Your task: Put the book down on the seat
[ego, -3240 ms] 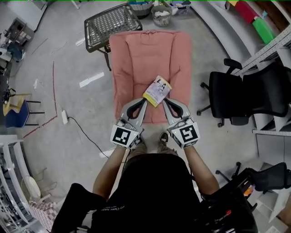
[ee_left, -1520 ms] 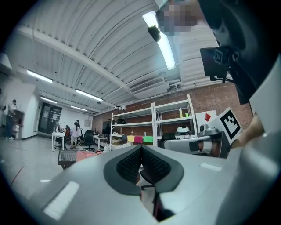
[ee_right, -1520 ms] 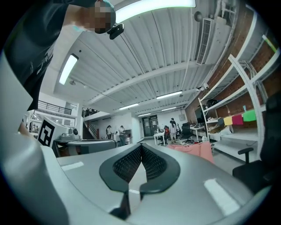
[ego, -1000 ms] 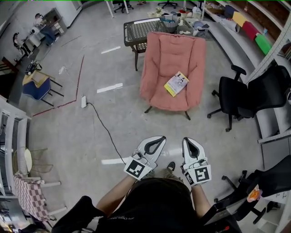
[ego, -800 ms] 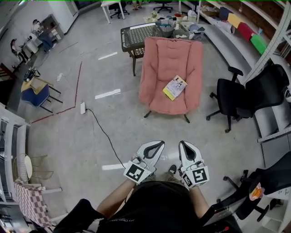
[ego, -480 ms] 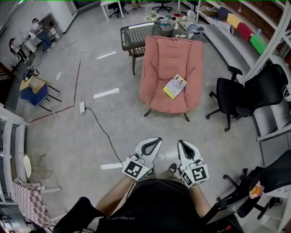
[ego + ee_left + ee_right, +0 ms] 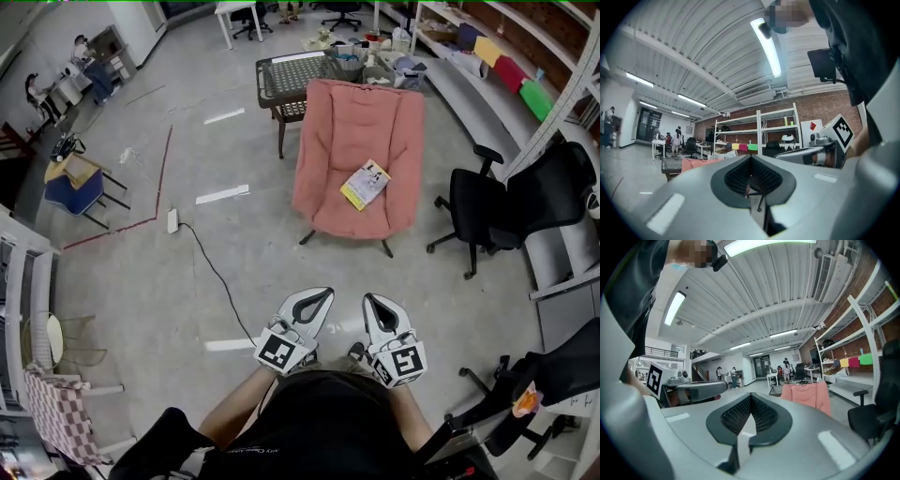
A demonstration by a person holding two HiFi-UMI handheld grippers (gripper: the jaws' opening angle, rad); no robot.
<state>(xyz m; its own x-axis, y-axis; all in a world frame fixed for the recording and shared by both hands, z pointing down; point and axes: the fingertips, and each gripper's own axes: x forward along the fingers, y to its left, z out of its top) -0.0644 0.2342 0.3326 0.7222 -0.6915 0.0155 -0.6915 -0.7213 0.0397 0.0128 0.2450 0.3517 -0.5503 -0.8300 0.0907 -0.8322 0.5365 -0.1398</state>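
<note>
The book (image 7: 366, 184), yellow and white, lies flat on the seat of the pink armchair (image 7: 349, 131), toward its right side, with nothing touching it. Both grippers are held close to the person's body, well back from the chair. My left gripper (image 7: 324, 294) is shut and empty. Beside it, my right gripper (image 7: 369, 301) is also shut with nothing in it. In the left gripper view my left gripper (image 7: 751, 157) points level across the room, with the armchair (image 7: 696, 163) low and far off. In the right gripper view my right gripper (image 7: 750, 395) points likewise, the armchair (image 7: 807, 395) ahead to the right.
A black wire table (image 7: 289, 73) stands behind the armchair. Black office chairs (image 7: 502, 202) stand to its right, in front of long shelves (image 7: 525, 66). A power strip and cable (image 7: 208, 265) run across the grey floor on the left. A blue chair (image 7: 67, 184) is at far left.
Three seconds ago both grippers were at the book over the seat. Now the book lies there alone and the grippers are far back by the body. Over the last second only the view shifted slightly.
</note>
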